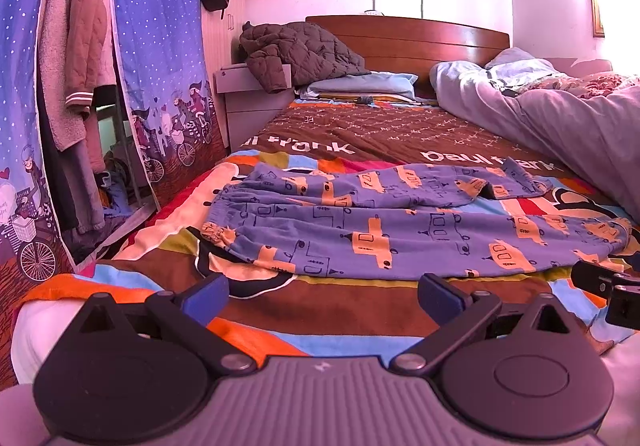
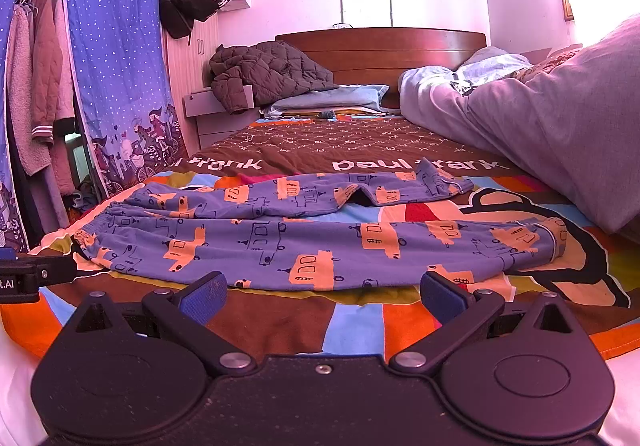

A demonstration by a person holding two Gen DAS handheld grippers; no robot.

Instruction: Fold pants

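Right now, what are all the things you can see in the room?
pants: one, blue with orange cars, spread flat on the bed, waistband left.
bedspread: one, brown with bright patches, under the pants.
quilted jacket: one, dark brown, heaped on the nightstand.
pillow: one, light blue, by the headboard.
duvet: one, lilac grey, bunched at right.
black bag: one, hanging on the wall.
curtain: blue, dotted, at left.
left tool: open, empty.
right tool: open, empty.
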